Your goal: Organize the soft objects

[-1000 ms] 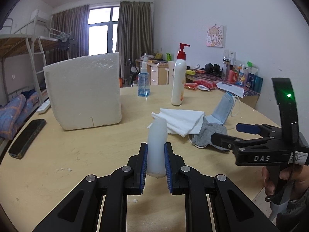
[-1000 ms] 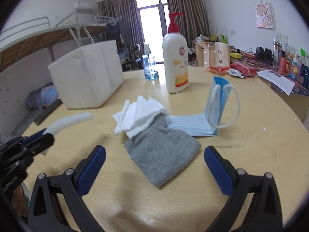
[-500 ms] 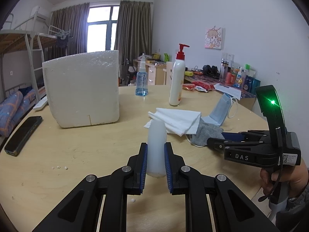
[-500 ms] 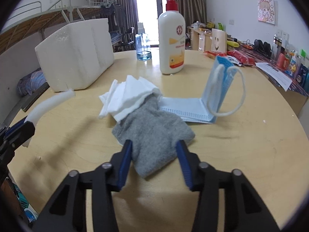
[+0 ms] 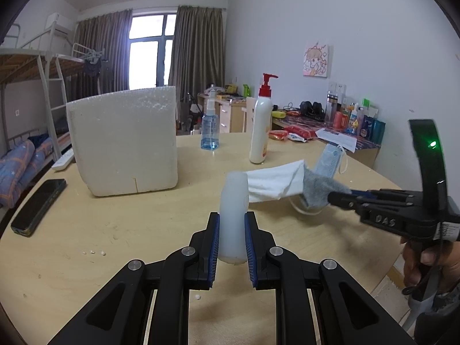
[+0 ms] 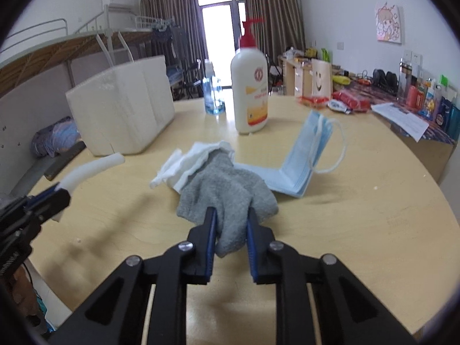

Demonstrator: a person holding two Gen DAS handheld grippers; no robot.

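Observation:
My left gripper (image 5: 232, 227) is shut on a white foam tube (image 5: 233, 201) and holds it over the round wooden table (image 5: 115, 230). My right gripper (image 6: 229, 224) is shut on a grey sock (image 6: 227, 189) and has its near end lifted; the sock (image 5: 317, 191) hangs from it in the left wrist view. A white cloth (image 6: 189, 159) drapes over the sock's far end and rises with it (image 5: 273, 184). A stack of blue face masks (image 6: 304, 155) lies just right of the sock, one end propped up. The foam tube (image 6: 92, 168) shows at left in the right wrist view.
A white foam box (image 5: 123, 141) stands on the table's left side. A lotion pump bottle (image 6: 250, 86) and a blue spray bottle (image 5: 210, 129) stand behind the cloths. A black phone (image 5: 38, 201) lies at the left edge. A cluttered desk (image 5: 330, 132) sits beyond the table.
My right gripper went from wide open to shut on the grey sock, then lifted it, dragging the white cloth up. The left gripper kept hold of the foam tube.

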